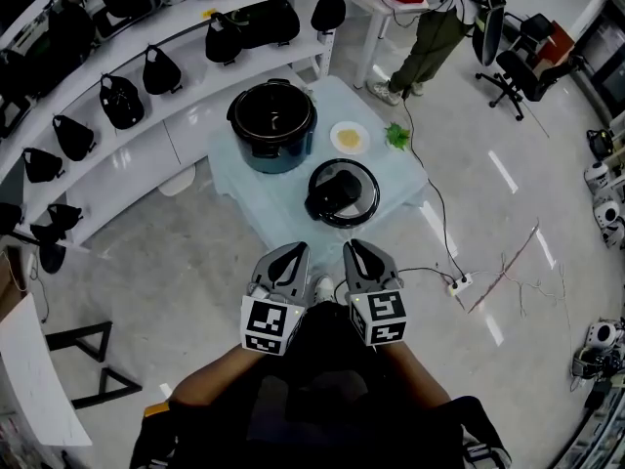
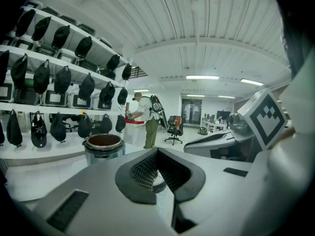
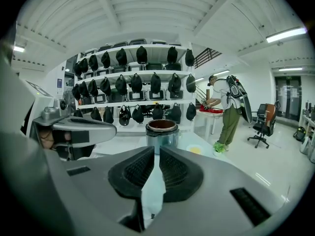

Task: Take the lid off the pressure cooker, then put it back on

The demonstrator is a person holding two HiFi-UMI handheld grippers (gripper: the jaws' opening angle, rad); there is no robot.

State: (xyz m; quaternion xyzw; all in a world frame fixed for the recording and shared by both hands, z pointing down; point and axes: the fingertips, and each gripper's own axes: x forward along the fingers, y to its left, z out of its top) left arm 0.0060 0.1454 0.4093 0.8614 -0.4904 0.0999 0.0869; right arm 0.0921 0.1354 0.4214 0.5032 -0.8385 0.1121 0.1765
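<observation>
While lid [image 1: 343, 192] lies aside (tabletop [image 1: 281, 206]), cooker [image 1: 272, 125] gapes.

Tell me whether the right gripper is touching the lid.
Apart. The head view shows the right gripper stopped short of the lid, with a strip of table between them. The right gripper view shows nothing between its jaws.

The pressure cooker [image 1: 271, 125] stands on the far left part of the bench [image 1: 244, 189]. Its lid [image 1: 342, 191] lies on the bench nearer to me, to the cooker's right. A small plate [image 1: 350, 138] sits right of the cooker, behind the lid. Shelves [image 1: 127, 62] run behind and to the left. A person [image 1: 425, 47] stands beyond the bench, to the right. The left tongs [image 1: 291, 254] and right tongs [image 1: 357, 252] hang side by side at the bench's near side.
</observation>
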